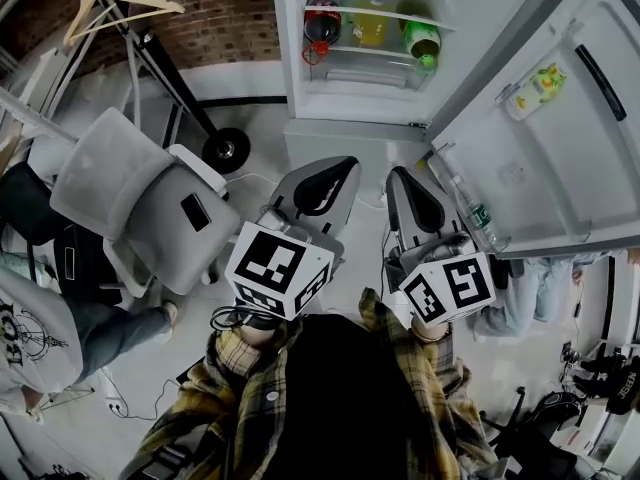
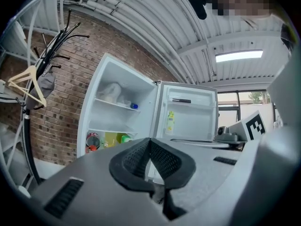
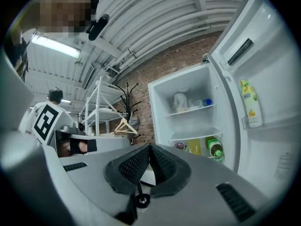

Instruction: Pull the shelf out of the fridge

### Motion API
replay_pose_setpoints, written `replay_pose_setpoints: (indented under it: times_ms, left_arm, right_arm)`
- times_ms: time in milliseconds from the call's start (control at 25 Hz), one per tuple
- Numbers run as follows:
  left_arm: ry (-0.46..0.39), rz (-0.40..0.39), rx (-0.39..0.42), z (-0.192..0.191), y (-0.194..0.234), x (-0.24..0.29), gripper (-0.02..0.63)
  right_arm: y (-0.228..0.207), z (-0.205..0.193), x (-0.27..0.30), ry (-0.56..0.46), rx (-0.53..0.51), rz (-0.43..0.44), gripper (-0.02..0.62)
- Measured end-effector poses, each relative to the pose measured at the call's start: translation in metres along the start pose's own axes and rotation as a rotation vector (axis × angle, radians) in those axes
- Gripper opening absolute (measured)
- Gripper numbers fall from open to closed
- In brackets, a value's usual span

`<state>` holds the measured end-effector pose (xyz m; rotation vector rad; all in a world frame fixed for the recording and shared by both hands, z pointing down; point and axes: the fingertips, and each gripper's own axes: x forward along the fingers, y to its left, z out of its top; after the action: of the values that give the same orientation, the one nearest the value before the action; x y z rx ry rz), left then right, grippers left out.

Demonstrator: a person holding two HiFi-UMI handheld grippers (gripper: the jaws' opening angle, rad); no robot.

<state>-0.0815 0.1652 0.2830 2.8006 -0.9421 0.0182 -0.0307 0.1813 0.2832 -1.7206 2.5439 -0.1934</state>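
Note:
The white fridge [image 1: 350, 103] stands open ahead of me, its door [image 1: 540, 158] swung to the right. A glass shelf [image 1: 375, 13] spans the inside above a red bottle [image 1: 321, 26], a yellow one and a green one. In the gripper views two shelves show, the upper shelf [image 2: 115, 105] [image 3: 191, 110] bearing a white bag and the lower shelf [image 2: 106, 131] [image 3: 195, 135] over the bottles. My left gripper [image 1: 343, 167] [image 2: 150, 141] and right gripper [image 1: 399, 175] [image 3: 150, 147] are both shut and empty, held side by side short of the fridge.
A grey office chair [image 1: 135, 198] stands at my left, beside a coat rack with a wooden hanger [image 1: 120, 6]. One person [image 1: 35, 333] is at the far left, another's legs [image 1: 530, 288] at the right. The door holds a bottle [image 1: 480, 218] and a yellow packet [image 1: 535, 88].

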Motion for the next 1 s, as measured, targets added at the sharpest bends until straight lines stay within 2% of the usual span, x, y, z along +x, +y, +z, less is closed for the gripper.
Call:
replay_pose_setpoints:
  times_ms: [440,720,1000]
  left_arm:
    - [0.029,-0.04,0.0,0.003,0.064,0.033,0.005]
    - [0.066,-0.061,-0.035,-0.008,0.084,0.059,0.005]
    - [0.084,-0.056,-0.053,-0.013,0.091,0.092,0.005]
  right_arm:
    - [-0.023,-0.005,0.058,0.002,0.034,-0.073,0.018]
    - [-0.045,-0.017,0.078,0.039,0.059,-0.108,0.018]
    - [-0.074,-0.021,0.094,0.063,0.074,-0.095,0.018]
